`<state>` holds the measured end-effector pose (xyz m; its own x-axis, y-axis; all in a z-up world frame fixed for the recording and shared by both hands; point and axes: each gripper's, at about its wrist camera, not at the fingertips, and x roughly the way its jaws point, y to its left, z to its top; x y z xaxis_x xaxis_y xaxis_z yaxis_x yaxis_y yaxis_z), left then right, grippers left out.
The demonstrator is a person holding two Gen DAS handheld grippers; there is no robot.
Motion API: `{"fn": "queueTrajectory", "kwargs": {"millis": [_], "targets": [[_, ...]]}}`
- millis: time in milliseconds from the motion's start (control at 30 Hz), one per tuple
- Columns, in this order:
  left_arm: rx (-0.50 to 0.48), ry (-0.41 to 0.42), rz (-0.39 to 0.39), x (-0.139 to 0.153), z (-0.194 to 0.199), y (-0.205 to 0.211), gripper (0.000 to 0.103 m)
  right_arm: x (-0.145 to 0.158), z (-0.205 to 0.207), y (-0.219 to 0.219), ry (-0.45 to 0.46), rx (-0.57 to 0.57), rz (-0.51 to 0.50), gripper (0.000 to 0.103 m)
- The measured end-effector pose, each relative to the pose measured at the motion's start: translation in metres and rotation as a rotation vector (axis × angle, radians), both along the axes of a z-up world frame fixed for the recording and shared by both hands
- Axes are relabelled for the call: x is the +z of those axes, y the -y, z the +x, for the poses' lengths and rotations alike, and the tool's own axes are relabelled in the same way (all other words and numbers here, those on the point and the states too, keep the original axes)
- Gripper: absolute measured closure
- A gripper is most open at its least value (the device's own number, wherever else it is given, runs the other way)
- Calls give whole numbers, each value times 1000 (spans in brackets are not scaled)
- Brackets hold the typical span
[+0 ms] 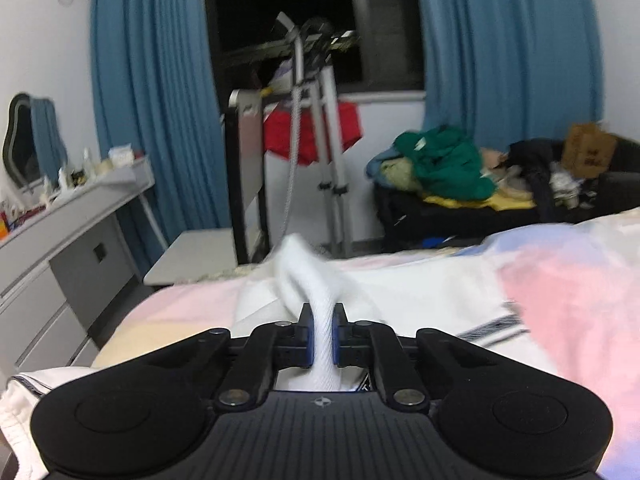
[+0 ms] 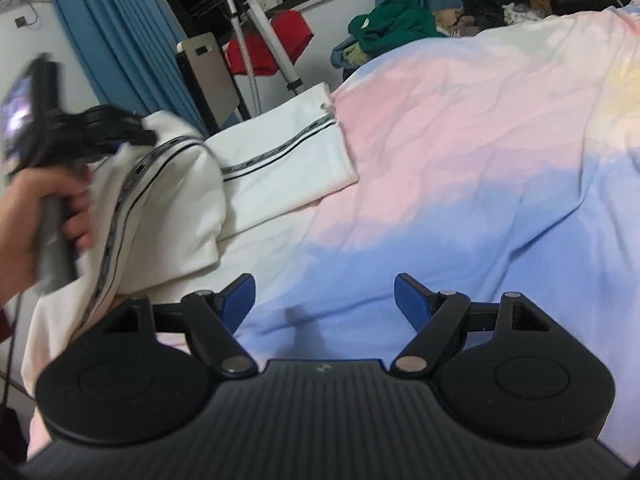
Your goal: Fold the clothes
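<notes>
White garment (image 2: 280, 160) with a dark striped trim lies on the bed (image 2: 460, 152), left of centre in the right wrist view; one part flat on the pastel cover, the other part lifted into a hanging bulge at the left edge of the frame

Left gripper (image 1: 320, 334): jaws nearly closed, a bunched ridge of the white cloth pinched between the blue pads. Right gripper (image 2: 325, 300): jaws wide apart, nothing between them, hovering over the blue patch of the cover, well apart from the garment

Handling, judged: soft, light, limp knit; drapes and sags under its own weight, so a single pinch gathers it into a rope instead of a clean edge. Not fragile, not slippery against the pads. Better holds look to be the trimmed hem or a corner, one per gripper, to keep the fold line straight

Views compared: left wrist view shows the pinch itself close up, plus a desk (image 1: 80, 200) at left; blurred. Right wrist view shows what the left cannot: the garment's whole spread, the hand (image 2: 40, 216) gripping the left tool, and the free claw

Fold stage cannot be settled from this
</notes>
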<state>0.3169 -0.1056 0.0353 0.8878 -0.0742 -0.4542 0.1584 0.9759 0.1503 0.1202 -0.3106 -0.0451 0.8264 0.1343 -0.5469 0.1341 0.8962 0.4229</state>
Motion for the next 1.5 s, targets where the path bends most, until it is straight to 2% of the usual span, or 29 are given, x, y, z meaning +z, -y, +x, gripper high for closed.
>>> {"fn": "queueTrajectory", "kwargs": {"millis": [133,267,367,433,533,667,767,833,967,1033,1133,1300,1367,1467,1500], "targets": [[-84,46,22,11,-79,0,96,2,-7,2,6,-1,-13,25],[-119,4,22,-1,-159,-8,96,12,-20,-3,35,12,-45,25],[-116,-49,24,-21,-204,-16,96,24,-36,-2,66,14,-17,25],[-78,-100,-15,-32,-217,-25,96,33,-48,-1,91,10,17,25],[-4,-193,-119,-40,-222,-37,96,48,-65,4,104,-9,111,24],[53,-218,-203,-42,-216,-46,96,69,-77,6,145,-3,295,23],[43,-199,-238,-41,-215,-53,96,82,-66,-2,171,38,305,24],[34,-183,-268,-44,-214,-59,96,87,-46,-7,165,64,280,27],[-12,-164,-307,-55,-214,-73,96,83,21,-13,86,92,284,31],[-37,-166,-328,-61,-213,-81,96,72,68,-16,62,91,293,33],[-75,-155,-405,-67,-207,-98,96,55,140,-20,25,86,305,34],[-136,-146,-527,-83,-184,-130,96,23,259,-27,-43,10,243,36],[-152,-136,-580,-90,-173,-144,96,10,298,-30,-60,-12,224,42],[-180,-132,-630,-100,-160,-156,96,1,335,-34,-47,-43,200,56],[-188,-132,-643,-104,-156,-159,96,-2,346,-35,-38,-52,190,65]]}}
